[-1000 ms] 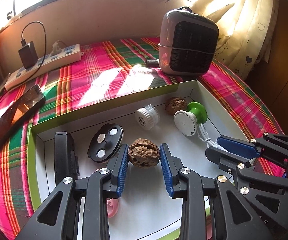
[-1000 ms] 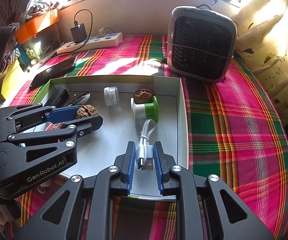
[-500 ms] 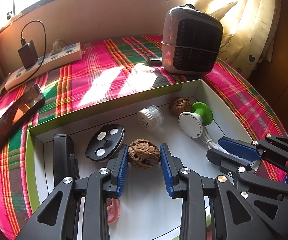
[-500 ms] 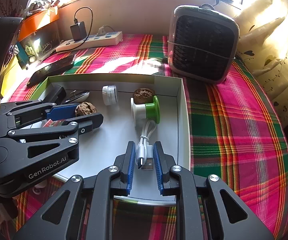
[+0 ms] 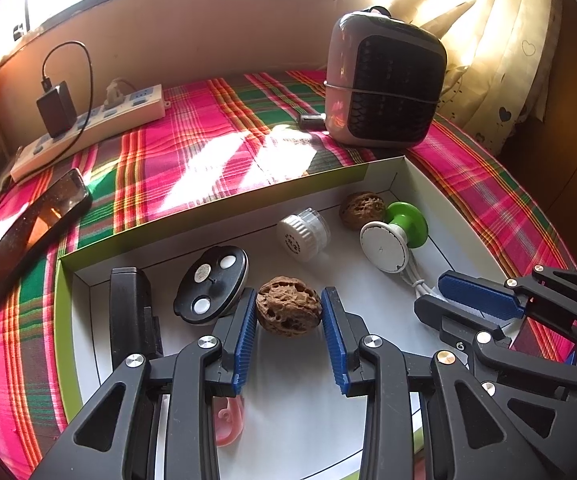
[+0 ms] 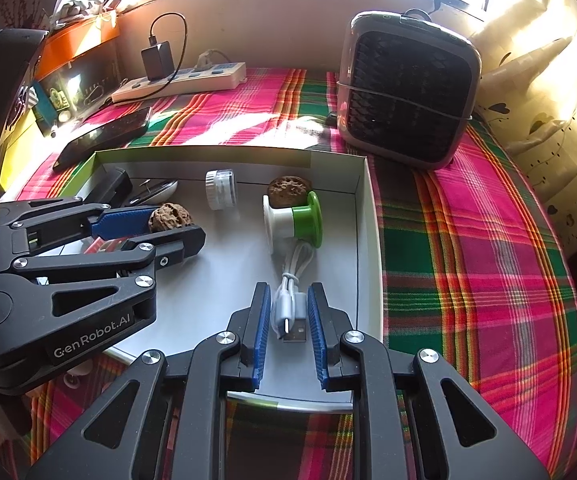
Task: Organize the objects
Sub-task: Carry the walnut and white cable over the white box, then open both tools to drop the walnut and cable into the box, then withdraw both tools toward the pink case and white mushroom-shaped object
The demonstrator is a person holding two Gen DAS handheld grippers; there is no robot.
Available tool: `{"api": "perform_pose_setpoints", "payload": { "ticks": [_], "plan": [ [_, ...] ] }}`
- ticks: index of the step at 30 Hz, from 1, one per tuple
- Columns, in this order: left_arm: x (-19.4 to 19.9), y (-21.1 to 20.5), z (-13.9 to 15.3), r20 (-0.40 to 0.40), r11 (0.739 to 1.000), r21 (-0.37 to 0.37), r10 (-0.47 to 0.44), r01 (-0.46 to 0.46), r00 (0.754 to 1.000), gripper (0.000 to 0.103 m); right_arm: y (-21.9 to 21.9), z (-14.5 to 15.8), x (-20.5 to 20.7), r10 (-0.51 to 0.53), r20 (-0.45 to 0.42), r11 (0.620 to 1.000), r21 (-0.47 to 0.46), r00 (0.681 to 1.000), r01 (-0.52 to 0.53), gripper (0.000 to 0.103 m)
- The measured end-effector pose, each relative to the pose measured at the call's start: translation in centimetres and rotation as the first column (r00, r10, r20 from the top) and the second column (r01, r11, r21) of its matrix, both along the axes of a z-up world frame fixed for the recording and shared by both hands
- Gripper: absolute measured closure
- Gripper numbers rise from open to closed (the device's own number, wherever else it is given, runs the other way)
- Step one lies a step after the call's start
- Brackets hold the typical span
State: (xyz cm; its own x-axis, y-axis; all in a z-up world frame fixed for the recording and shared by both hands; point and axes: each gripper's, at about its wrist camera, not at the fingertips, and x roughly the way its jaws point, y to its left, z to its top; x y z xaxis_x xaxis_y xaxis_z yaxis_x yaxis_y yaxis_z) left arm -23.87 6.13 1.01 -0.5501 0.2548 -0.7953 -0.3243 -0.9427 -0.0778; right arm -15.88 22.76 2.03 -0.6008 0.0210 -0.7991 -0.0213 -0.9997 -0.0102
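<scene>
A shallow white box [image 5: 216, 216] with a green rim lies on the plaid cloth. My left gripper [image 5: 289, 322] is shut on a brown walnut [image 5: 288, 311] just above the box floor; it also shows in the right wrist view [image 6: 170, 216]. My right gripper [image 6: 288, 320] is shut on a white USB cable [image 6: 288, 312] that runs to a green and white cable winder [image 6: 292, 220]. In the box are a second walnut [image 5: 362, 211], a white capped jar [image 5: 303, 233], a round black disc [image 5: 211, 285] and a black block [image 5: 130, 312].
A grey heater [image 5: 384, 84] stands behind the box at the right. A white power strip [image 5: 88, 128] with a black charger and a dark phone [image 5: 36, 232] lie at the left. A pink hook [image 5: 228, 420] lies under my left gripper. Curtains hang far right.
The left view has slid slightly, with the box contents shifting right and up in frame. The walnut stays between the left fingers and the cable stays between the right fingers.
</scene>
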Motion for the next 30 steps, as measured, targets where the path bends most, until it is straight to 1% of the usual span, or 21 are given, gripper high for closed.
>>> {"api": "perform_pose_setpoints", "payload": {
  "ticks": [2,4,6,16,22,25,28,30],
  "plan": [
    [0.1,-0.1,0.0,0.003,1.000,0.000,0.004,-0.004,1.000,0.070,-0.1,0.1,0.1,0.002,-0.003,1.000,-0.002,1.000,-0.002,0.079],
    [0.2,-0.2,0.2,0.000,1.000,0.003,0.004,-0.004,1.000,0.070,-0.1,0.2,0.2,0.004,-0.010,1.000,-0.006,1.000,-0.004,0.072],
    [0.5,-0.4,0.4,-0.007,1.000,0.009,0.002,-0.002,1.000,0.069,-0.2,0.4,0.4,0.006,-0.017,1.000,-0.005,1.000,-0.006,0.070],
    [2.4,-1.4,1.9,-0.042,1.000,0.026,0.017,-0.016,0.999,0.068,-0.3,1.4,1.8,0.006,-0.053,1.000,-0.005,0.999,-0.006,0.067],
    [3.7,-1.7,2.5,-0.053,0.999,0.035,0.021,-0.019,0.998,0.068,-0.4,1.7,2.6,0.006,-0.066,1.000,-0.008,0.998,-0.007,0.067],
    [4.5,-2.0,2.7,-0.062,0.999,0.028,0.029,-0.027,0.998,0.068,-0.4,1.9,3.1,0.007,-0.077,1.000,-0.016,0.997,-0.008,0.067],
    [5.4,-2.4,2.9,-0.061,0.998,0.042,0.039,-0.037,0.997,0.068,-0.6,2.2,3.7,0.010,-0.089,1.000,-0.024,0.996,-0.012,0.067],
    [6.2,-2.6,3.0,-0.074,0.998,0.033,0.046,-0.044,0.996,0.068,-0.8,2.4,4.2,0.018,-0.099,0.999,-0.029,0.995,-0.021,0.067]
  ]
}}
